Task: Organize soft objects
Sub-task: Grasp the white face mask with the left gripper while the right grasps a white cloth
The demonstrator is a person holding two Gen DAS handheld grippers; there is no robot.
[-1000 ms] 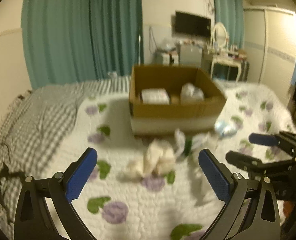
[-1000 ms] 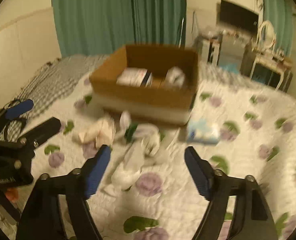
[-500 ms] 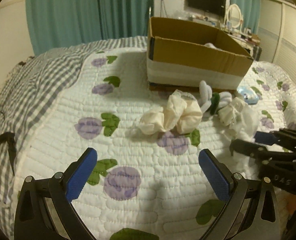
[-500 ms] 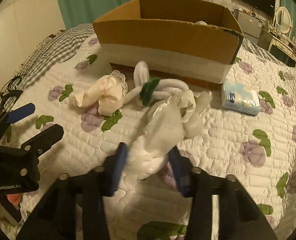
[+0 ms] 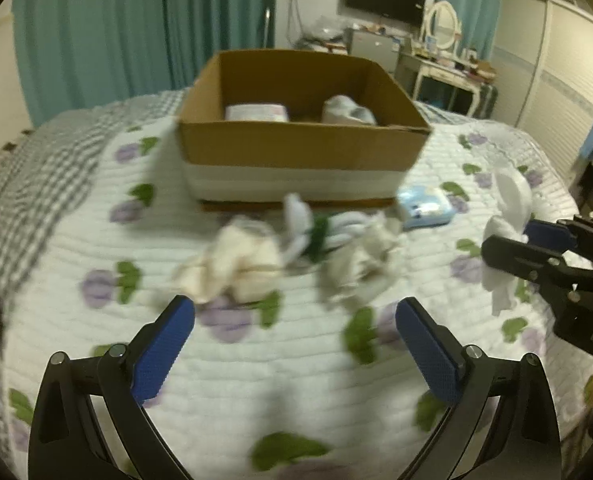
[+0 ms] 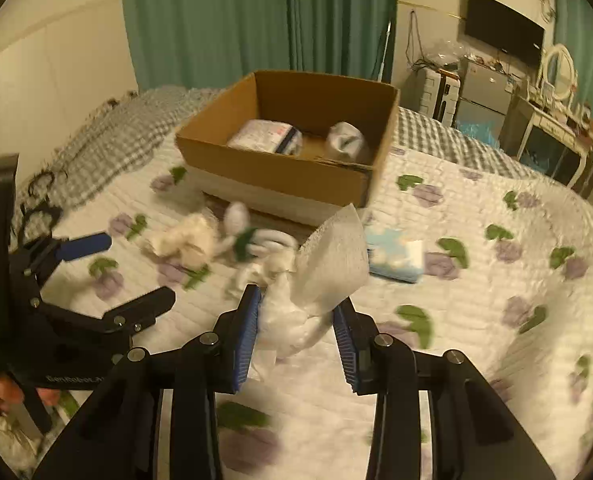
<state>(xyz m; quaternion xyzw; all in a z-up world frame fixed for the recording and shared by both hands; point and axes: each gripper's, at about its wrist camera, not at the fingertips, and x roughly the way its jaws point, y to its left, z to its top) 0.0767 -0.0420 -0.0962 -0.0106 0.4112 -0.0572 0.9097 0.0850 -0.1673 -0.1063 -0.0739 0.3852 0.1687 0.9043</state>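
Between the blue pads of the right gripper (image 6: 296,332): crumpled white cloth with a textured upper flap (image 6: 320,276), pinched as the jaws close, its flap rising above the fingertips, its tail hanging below. Beyond and left of the jaws, on the white quilted bedspread with purple flowers and green leaves (image 6: 476,280): cream bundled fabric (image 6: 188,236), white-and-green knotted soft item (image 6: 252,240). Just right of the held cloth: light-blue tissue packet (image 6: 396,256). Farther back: open brown cardboard box (image 6: 280,176), with a wrapped white pack (image 6: 266,138) and a pale rolled item (image 6: 346,138) inside. Left gripper (image 5: 296,348): jaws spread wide, nothing between them, bedspread beneath, cream fabric just beyond its left pad.
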